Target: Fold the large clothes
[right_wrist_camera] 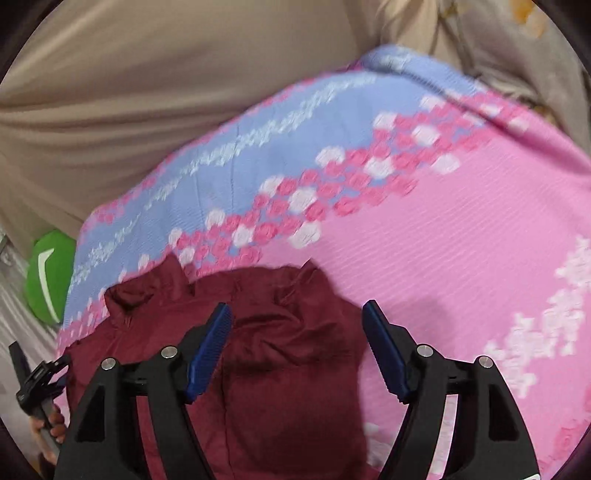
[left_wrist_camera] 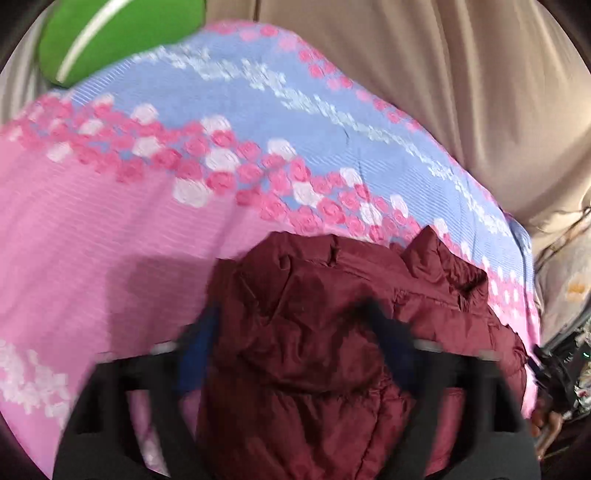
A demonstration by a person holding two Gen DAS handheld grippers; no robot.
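Observation:
A maroon puffer jacket (left_wrist_camera: 314, 314) lies crumpled on a pink and blue flowered bedspread (left_wrist_camera: 110, 229). My left gripper (left_wrist_camera: 291, 325) is open, blurred, with its blue-padded fingers on either side of the jacket's bunched fabric. In the right wrist view the same jacket (right_wrist_camera: 277, 332) lies under my right gripper (right_wrist_camera: 297, 317), which is open and empty, its fingers spread just above the cloth. The bedspread (right_wrist_camera: 424, 258) fills the middle of that view.
A green cushion (left_wrist_camera: 118, 33) with a white stripe sits at the bed's far corner, also showing in the right wrist view (right_wrist_camera: 50, 277). Beige curtain fabric (left_wrist_camera: 424, 74) hangs behind the bed. The left gripper's handle and the hand holding it (right_wrist_camera: 40, 398) show at the lower left.

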